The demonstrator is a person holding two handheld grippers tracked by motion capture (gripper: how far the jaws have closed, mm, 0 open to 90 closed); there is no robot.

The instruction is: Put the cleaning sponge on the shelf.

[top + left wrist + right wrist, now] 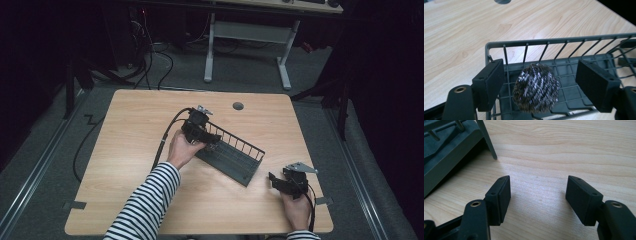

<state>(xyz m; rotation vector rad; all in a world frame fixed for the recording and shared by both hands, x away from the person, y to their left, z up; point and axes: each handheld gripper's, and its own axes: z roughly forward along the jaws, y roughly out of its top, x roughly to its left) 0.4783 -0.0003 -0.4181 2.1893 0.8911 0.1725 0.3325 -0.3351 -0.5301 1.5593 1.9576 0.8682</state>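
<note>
At the left of the high view, the left gripper (212, 141) sat at the near-left end of the grey wire rack (243, 162), which lay at an angle across the middle of the wooden table (130, 145). In the left gripper view the jaws stood wide apart with nothing between their pads, and the steel wool scrubber (536, 87) rested on the rack floor between them, just inside the corner formed by the rim (554, 40) and its upright wires. The pads appeared level with the upper half of the ball and clear of it on both sides. If the step was a pick, it would be done best by lowering the gripper until the pads bracketed the widest part of the scrubber, keeping the left pad inboard of the corner wire so that it did not snag, and then closing gently, since the springy coil would probably compress and could slip out of a high grip. Farther right, the right gripper (276, 180) rested low over bare table beside the rack's near-right corner, its jaws also wide and empty, well placed to steady the rack if it shifted.
</note>
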